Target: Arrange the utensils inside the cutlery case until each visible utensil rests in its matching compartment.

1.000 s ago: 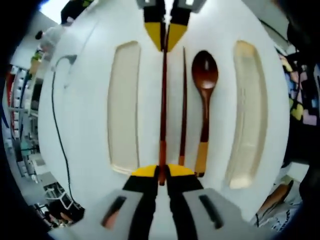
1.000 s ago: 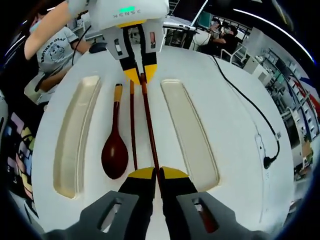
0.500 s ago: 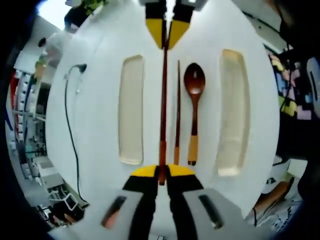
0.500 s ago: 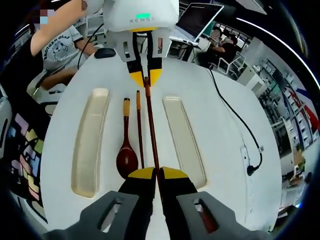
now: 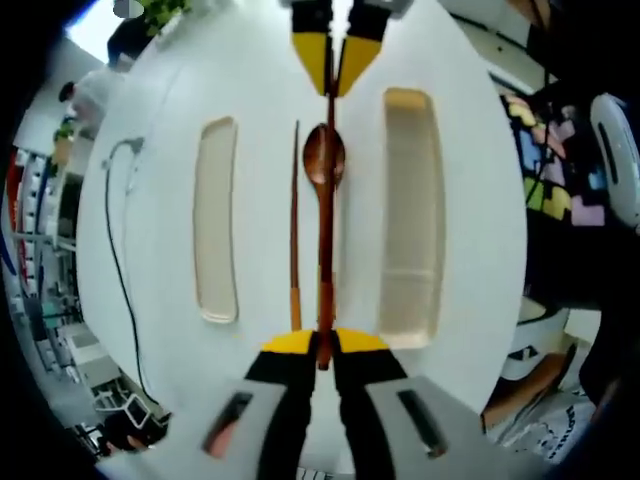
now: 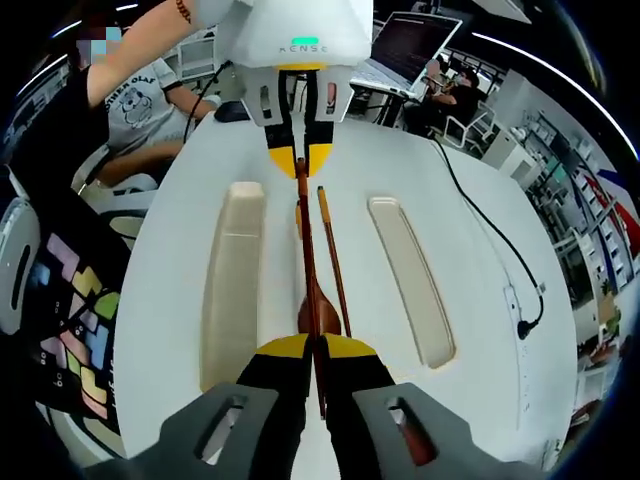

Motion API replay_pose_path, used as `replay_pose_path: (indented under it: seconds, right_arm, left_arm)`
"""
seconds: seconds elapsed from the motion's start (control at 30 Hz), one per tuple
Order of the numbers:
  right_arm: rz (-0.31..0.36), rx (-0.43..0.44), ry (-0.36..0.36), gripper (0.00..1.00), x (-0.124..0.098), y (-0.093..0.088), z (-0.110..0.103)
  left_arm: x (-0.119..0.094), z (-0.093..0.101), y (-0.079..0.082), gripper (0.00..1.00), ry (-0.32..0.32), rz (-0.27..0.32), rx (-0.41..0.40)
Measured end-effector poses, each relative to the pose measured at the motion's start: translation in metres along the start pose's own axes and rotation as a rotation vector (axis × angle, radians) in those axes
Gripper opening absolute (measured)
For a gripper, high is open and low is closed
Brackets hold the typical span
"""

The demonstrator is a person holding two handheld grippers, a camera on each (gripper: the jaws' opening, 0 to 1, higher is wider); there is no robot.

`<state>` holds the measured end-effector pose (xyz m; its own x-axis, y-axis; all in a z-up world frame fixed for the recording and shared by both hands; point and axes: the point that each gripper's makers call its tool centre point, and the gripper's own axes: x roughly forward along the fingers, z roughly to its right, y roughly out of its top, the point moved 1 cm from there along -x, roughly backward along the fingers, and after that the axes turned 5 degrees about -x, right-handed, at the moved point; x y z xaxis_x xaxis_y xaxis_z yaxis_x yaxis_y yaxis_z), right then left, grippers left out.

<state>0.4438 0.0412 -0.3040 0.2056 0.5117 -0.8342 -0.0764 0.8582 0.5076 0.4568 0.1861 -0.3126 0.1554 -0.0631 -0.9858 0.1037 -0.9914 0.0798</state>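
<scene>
White round table (image 5: 150, 200), both tongs (image 5: 325, 345) (image 6: 312, 350) clenched on 1 slim wooden chopstick (image 5: 326, 230), above spoon (image 5: 324, 160)

Place: an open office or lab room.
Landmark: round white table (image 6: 480, 190).
Beyond the table: open laptop (image 6: 405, 45), seated people at desks (image 6: 445, 85).
On the table: black cable (image 6: 490, 240).

Held chopstick (image 5: 326, 220) crosses over spoon (image 5: 324, 160), hiding its handle; chopstick ends hidden between jaws.
</scene>
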Motion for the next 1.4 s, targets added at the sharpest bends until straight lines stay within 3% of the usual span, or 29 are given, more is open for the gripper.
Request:
replay_pose_path:
  seconds: [0.37,0.9,1.4]
  right_arm:
    - [0.010,-0.020,0.040,0.02,0.007,-0.003,-0.025]
    - [0.016,0.048,0.146,0.02,0.025,-0.016,-0.060]
    - [0.016,0.099,0.199,0.02,0.032,-0.020,-0.070]
  left_arm:
    - [0.004,0.026,-0.006,0.06,-0.051,0.005,0.003]
    - [0.021,0.054,-0.008,0.06,-0.118,0.002,0.033]
    - [0.032,0.067,-0.012,0.06,-0.184,0.017,0.011]
